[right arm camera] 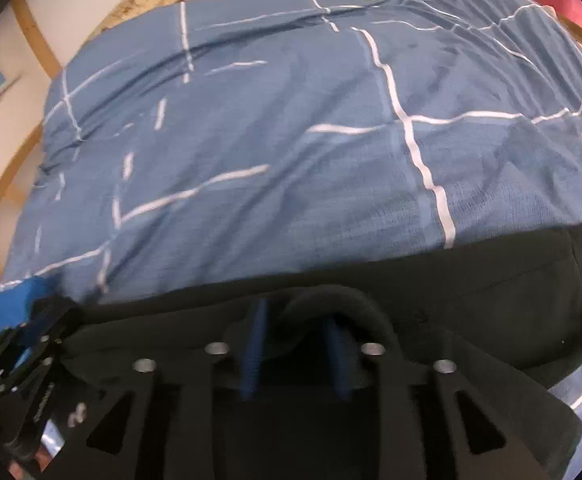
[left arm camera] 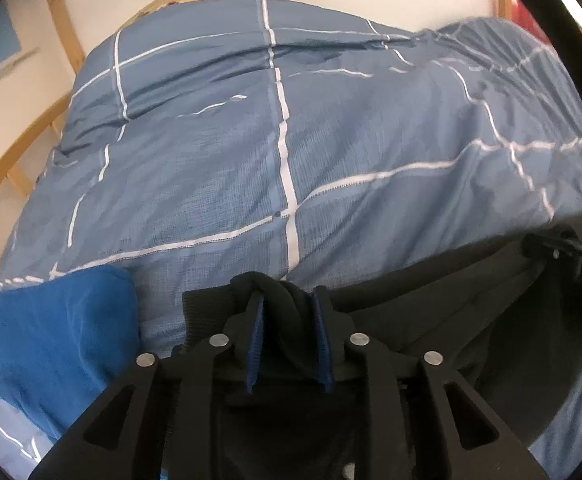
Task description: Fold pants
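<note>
The black pants (right arm camera: pixel 471 280) lie across the near edge of a bed, on a blue duvet (left arm camera: pixel 251 152) crossed by white grid lines. The left gripper (left arm camera: pixel 289 312) points down at the left end of the garment; a bunched roll of black fabric sits between its blue-padded fingers (left arm camera: pixel 256 340), which stand narrowly apart, and whether the pads press on the cloth cannot be told. The right gripper (right arm camera: pixel 299 320) stands further along the same edge, its fingers (right arm camera: pixel 253 340) a little apart around a raised fold of the pants; its grip cannot be told either. A bright blue folded cloth (left arm camera: pixel 63 332) lies on the duvet just left of the left gripper. A curved wooden bed frame (left arm camera: pixel 59 20) stands beyond.
</note>
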Demonstrator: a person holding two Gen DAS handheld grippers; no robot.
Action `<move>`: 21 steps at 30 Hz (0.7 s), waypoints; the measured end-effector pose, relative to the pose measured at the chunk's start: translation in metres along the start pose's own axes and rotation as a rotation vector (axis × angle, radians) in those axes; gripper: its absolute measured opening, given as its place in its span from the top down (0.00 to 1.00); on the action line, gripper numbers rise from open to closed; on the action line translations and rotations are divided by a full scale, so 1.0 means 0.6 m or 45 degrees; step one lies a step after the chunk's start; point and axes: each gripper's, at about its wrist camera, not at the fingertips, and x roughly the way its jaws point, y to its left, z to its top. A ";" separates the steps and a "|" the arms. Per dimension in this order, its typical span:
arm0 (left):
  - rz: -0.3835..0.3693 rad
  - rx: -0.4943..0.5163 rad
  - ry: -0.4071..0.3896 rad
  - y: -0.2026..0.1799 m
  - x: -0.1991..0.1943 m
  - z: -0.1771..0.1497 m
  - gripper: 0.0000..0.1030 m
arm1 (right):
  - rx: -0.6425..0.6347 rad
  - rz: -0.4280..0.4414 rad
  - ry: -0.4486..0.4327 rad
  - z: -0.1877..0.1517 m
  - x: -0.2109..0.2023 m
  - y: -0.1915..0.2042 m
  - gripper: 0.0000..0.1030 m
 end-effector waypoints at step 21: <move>0.000 0.144 -0.247 -0.049 -0.190 -0.026 0.30 | -0.187 -0.017 -0.072 0.002 -0.172 -0.004 0.50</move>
